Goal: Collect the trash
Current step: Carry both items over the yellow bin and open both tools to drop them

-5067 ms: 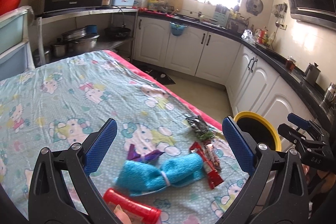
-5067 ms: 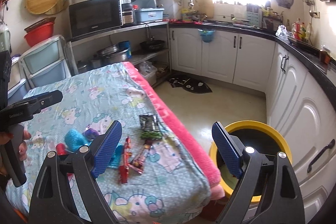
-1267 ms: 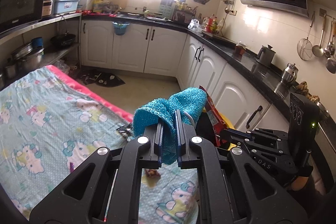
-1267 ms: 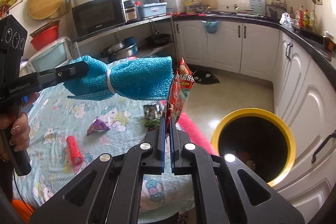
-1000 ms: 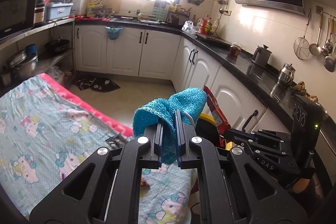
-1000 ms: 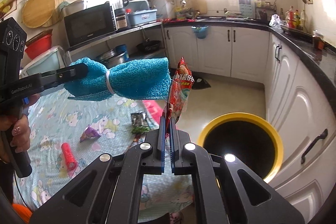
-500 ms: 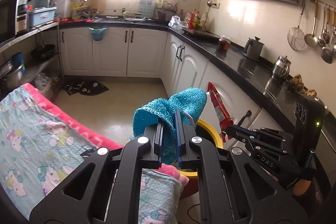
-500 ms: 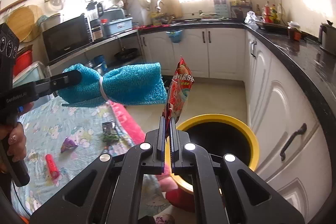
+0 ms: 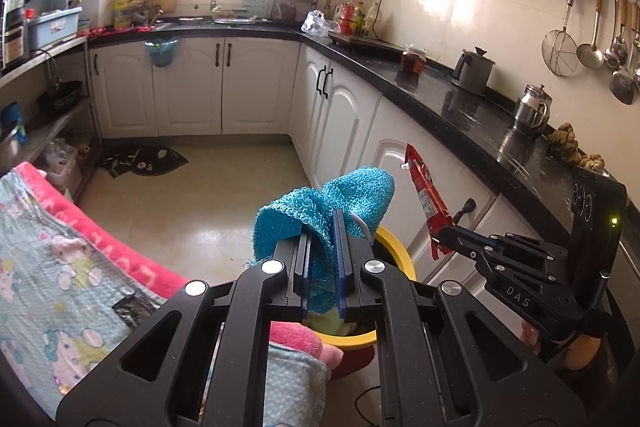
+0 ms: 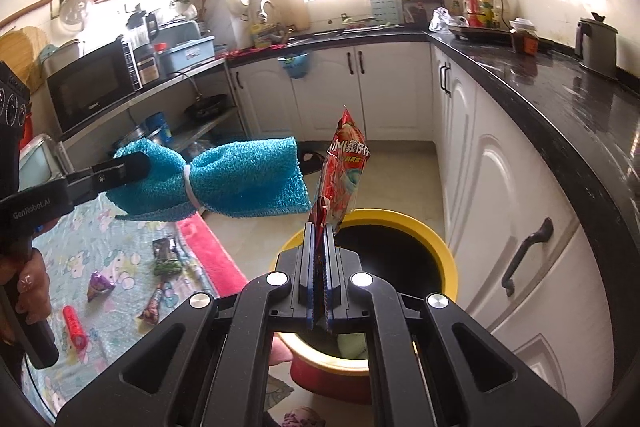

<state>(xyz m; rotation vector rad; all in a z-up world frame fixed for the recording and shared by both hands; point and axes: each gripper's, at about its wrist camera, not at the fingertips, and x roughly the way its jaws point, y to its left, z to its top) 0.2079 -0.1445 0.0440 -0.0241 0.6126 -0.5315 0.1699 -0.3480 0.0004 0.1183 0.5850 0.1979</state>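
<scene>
My left gripper (image 9: 321, 223) is shut on a blue knitted cloth (image 9: 340, 199) tied with a white band; the same blue cloth (image 10: 224, 183) hangs in the air left of the bin in the right wrist view. My right gripper (image 10: 319, 231) is shut on a red snack wrapper (image 10: 344, 167), held upright over the near rim of the yellow-rimmed bin (image 10: 440, 251). In the left wrist view the red wrapper (image 9: 426, 195) sticks up from the right gripper (image 9: 442, 235), and the bin's yellow rim (image 9: 394, 247) shows just behind my left fingers.
A table under a cartoon-print cloth with a pink edge (image 10: 212, 259) lies left of the bin, with several wrappers (image 10: 166, 255) and a red tube (image 10: 74, 325) on it. White cabinets (image 10: 500, 187) with a black counter close in the right side. A person's hand (image 10: 34, 287) holds the left gripper's handle.
Both grippers have moved from over the table toward the bin, each keeping its hold. The bin now sits right below the wrapper, and the table has slid off to the left.
</scene>
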